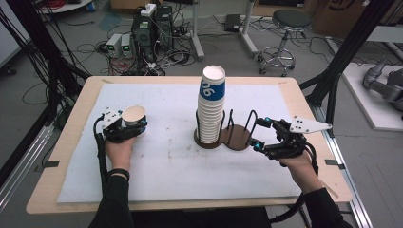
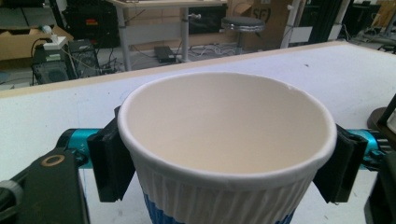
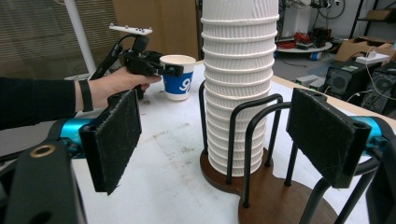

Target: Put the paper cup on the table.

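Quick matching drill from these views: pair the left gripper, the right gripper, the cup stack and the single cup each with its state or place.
Things:
1. left gripper
2. right gripper
3. cup stack
4. single cup

States or places:
A. stands upright in the wire holder on its brown base
B. jaws open, either side of the holder's empty wires
C. jaws at the cup's sides just under its rim
D. upright at the table's left, empty inside

Pairs: 1-C, 2-B, 3-A, 4-D
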Tool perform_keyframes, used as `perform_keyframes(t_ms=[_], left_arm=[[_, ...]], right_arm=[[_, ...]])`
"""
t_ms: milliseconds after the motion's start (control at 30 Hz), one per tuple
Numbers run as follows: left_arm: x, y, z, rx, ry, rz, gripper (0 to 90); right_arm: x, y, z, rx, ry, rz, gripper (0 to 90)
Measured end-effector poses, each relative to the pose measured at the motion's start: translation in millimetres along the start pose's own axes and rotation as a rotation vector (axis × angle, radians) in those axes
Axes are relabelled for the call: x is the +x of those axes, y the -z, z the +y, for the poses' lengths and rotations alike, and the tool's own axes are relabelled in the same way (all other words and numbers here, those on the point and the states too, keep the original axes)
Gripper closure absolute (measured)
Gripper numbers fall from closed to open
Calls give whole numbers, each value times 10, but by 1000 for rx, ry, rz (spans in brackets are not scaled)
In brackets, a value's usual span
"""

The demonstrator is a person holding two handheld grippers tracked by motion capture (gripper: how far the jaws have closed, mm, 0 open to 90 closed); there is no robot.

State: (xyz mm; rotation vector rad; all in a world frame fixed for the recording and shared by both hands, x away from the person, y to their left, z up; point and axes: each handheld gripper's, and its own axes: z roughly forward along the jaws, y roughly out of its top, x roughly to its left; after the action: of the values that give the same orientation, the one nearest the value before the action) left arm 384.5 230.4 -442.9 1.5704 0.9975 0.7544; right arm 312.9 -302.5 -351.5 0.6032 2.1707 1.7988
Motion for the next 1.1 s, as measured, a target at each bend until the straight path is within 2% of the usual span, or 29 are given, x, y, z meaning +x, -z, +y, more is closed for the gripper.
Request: perform_keyframes(t_ms=[400,467,533,700,1100], left_arm=[[-36,51,-11,17,-7,16,191],[-47,63,-8,28,-24,17,190],[-49,74,-15,28,-18,19,188],[-69,86,-16,37,-30,26,184],[-82,84,-16,50,-37,18,148]], right_arm=[[7,-8,3,0,0,-2,183],[9,-8,5,-3,5,-2,183],[10,-5,9,-3,2,-3,183],[11,-3,16,-6,6,-4,183],[12,-11,18,-5,5,-1,183]])
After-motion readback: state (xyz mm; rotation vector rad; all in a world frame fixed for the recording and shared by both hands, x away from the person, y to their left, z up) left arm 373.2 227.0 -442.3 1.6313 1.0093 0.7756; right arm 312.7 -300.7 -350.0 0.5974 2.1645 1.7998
